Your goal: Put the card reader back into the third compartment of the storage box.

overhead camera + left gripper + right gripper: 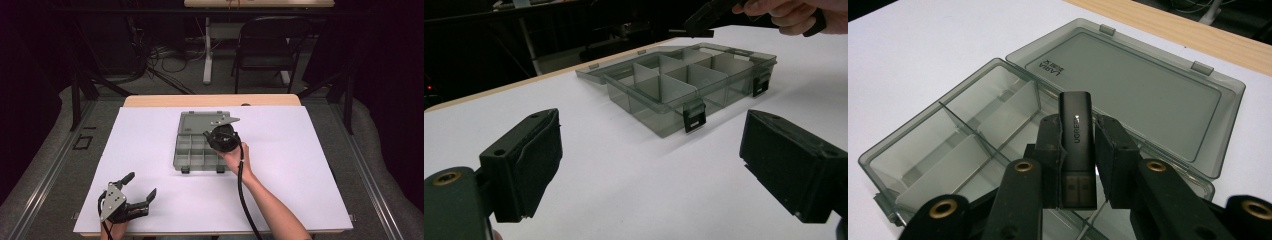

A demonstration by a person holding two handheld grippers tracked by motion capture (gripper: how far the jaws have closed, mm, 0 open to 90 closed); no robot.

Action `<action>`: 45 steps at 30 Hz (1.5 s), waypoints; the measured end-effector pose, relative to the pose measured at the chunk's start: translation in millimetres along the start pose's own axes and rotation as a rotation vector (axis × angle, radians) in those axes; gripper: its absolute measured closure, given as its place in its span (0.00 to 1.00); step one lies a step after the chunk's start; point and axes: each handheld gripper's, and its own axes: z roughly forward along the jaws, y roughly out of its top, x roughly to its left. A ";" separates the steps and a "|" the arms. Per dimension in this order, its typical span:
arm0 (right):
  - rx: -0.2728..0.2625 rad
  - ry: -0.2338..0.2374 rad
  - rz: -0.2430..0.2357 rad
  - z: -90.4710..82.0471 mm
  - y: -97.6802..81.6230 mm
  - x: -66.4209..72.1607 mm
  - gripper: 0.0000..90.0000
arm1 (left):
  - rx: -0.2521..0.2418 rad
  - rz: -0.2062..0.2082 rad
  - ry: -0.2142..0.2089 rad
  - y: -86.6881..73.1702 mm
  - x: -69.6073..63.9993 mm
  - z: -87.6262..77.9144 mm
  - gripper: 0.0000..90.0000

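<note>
The right gripper (1075, 165) has its two black jaws pressed against the sides of a small black USB stick (1076, 145), which it holds above the open compartment box (948, 150). The long axis of the stick runs along the jaws: its metal plug end lies back toward the body of the gripper, and its rounded black end, with the white letters "UGREEN" on the upper face, points forward, past the fingertips and toward the flat lid (1128, 95) of the box. In the high view this gripper (223, 137) hangs over the right part of the box (192, 152), with the person's right hand (235, 159) just behind it and the cable going back along the forearm. The box is of grey clear plastic with white dividers, and its lid lies open and flat on the far side, beyond the jaws. The left gripper (141, 187) is near the front edge of the white table (300, 165), well apart from the box and from the other gripper; its jaws are spread wide with nothing between them. In the left gripper view the box (674, 90) stands ahead of the jaws, a little to the right, with its two black latches (694, 117) facing them.
</note>
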 end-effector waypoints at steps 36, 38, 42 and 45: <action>0.070 -0.031 0.062 19.1 -1.5 -0.3 0.80 | 0.009 0.001 -0.004 -0.1 -0.5 0.3 0.11; 0.069 -0.031 0.072 18.4 -1.9 -0.1 0.65 | 0.010 0.002 -0.004 -0.2 -0.4 0.3 0.11; 0.055 0.005 0.071 10.3 -1.7 -3.5 0.45 | 0.010 -0.001 -0.004 -0.3 -0.3 0.3 0.11; 0.055 0.022 0.060 4.8 -2.2 -4.9 0.40 | 0.010 0.002 -0.004 -0.3 -0.2 0.3 0.11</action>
